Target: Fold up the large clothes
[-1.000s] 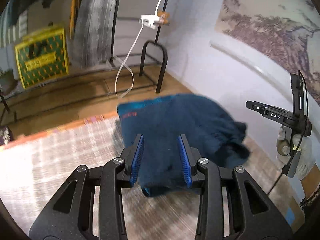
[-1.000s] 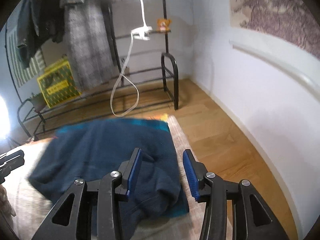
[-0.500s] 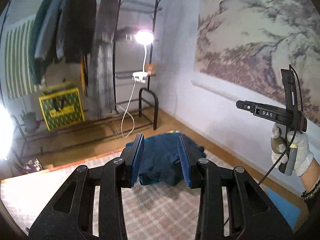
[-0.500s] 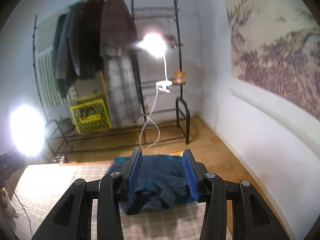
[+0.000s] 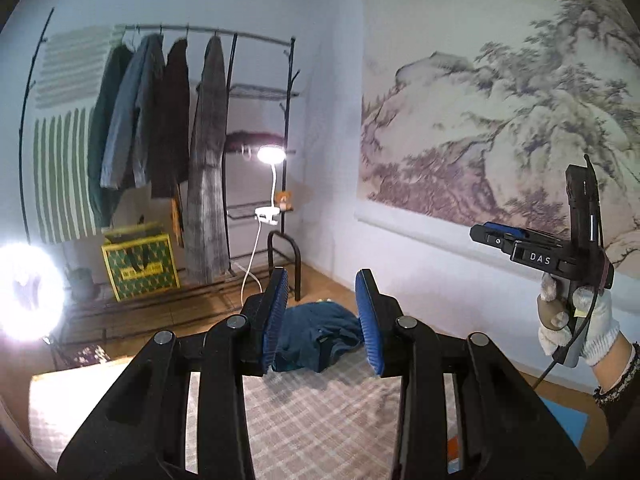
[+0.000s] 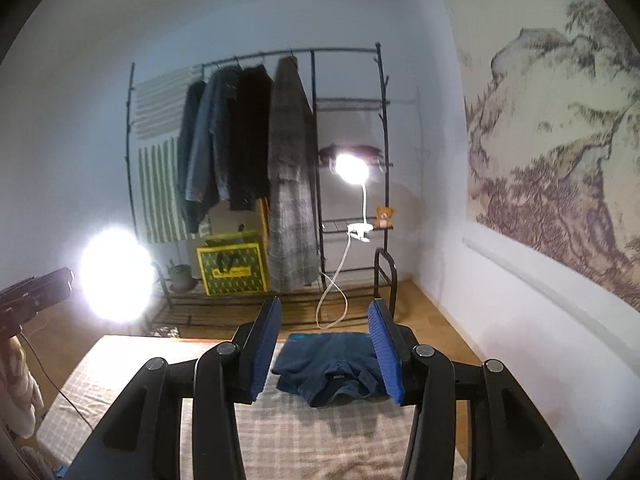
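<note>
Folding looks done or close to it, judging by the left wrist view: the garment (image 5: pixel 316 334) lies as a compact dark blue bundle at the far end of the checked bed cover (image 5: pixel 320 412), near the corner toward the wall (image 5: pixel 400 264). The left gripper (image 5: pixel 322 320) is well back from it, jaws parted with nothing between the pads. The right gripper (image 5: pixel 520 240), in a gloved hand (image 5: pixel 576 320), is raised at the right, clear of everything. Bare cover lies between tool and bundle.

Right wrist view: the garment (image 6: pixel 332 364) shows a collar and uneven lower edges, so a last tidy-up may remain. It reaches the cover's (image 6: pixel 320 440) far edge, with the wooden floor (image 6: pixel 436 328) beyond. The right gripper (image 6: pixel 326 346) is empty, its jaws opening with nothing between them. The rack (image 6: pixel 348 152) and lamp (image 6: pixel 352 168) stand well apart across the floor; the wall (image 6: pixel 520 320) at right is the nearest limit.
</note>
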Tool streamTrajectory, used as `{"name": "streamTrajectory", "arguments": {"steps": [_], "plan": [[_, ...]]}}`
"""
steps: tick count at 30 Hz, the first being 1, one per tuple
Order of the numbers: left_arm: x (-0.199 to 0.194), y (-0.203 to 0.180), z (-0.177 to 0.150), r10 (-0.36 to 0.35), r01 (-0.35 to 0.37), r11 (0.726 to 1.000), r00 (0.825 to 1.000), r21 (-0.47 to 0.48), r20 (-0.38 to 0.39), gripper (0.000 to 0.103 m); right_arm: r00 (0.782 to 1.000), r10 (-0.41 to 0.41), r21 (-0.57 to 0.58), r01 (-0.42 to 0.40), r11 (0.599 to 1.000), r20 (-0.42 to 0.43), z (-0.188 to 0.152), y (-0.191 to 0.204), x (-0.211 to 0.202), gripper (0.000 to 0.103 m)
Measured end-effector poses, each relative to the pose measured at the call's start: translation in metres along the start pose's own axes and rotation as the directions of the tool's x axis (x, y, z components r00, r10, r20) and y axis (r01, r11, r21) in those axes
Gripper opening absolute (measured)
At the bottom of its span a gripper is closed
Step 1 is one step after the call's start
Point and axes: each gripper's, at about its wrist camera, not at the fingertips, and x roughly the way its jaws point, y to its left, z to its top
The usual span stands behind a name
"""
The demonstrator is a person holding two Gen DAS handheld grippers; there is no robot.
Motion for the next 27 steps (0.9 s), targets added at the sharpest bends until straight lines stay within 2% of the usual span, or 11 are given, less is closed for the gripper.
{"name": "streamTrajectory", "arguments": {"steps": [8, 14, 20, 24, 27], "plan": [[-0.082, -0.021, 0.011, 0.0, -0.002, 0.999, 0.997, 0.035, 0.075, 0.034, 0.998, 0.008, -0.023, -0.007, 1.0, 0.059, 0.01, 0.026, -0.067, 0.048], [-0.111, -0.024, 0.005, 0.006, -0.01, 0.999, 0.997, 0.049, 0.078, 0.034, 0.998, 0.012, -0.035, -0.01, 0.999, 0.064, 0.007, 0.043, -0.084, 0.048], [-0.119, -0.008, -0.029, 0.006, -0.007, 1.0, 1.0, 0.023, 0.03, 0.037, 0.999, -0.034, -0.051, 0.036, 0.998, 0.038, -0.017, 0.068, -0.088, 0.052], [-0.118, 0.007, -0.066, 0.019, -0.019, 1.0, 1.0, 0.005, -0.022, 0.04, 0.998, -0.06, -0.05, 0.061, 0.997, 0.016, -0.043, 0.087, -0.084, 0.062], [-0.114, 0.019, -0.091, 0.031, -0.031, 0.999, 0.998, -0.009, -0.052, 0.055, 0.997, -0.083, -0.034, 0.083, 0.996, -0.002, -0.063, 0.101, -0.078, 0.076]]}}
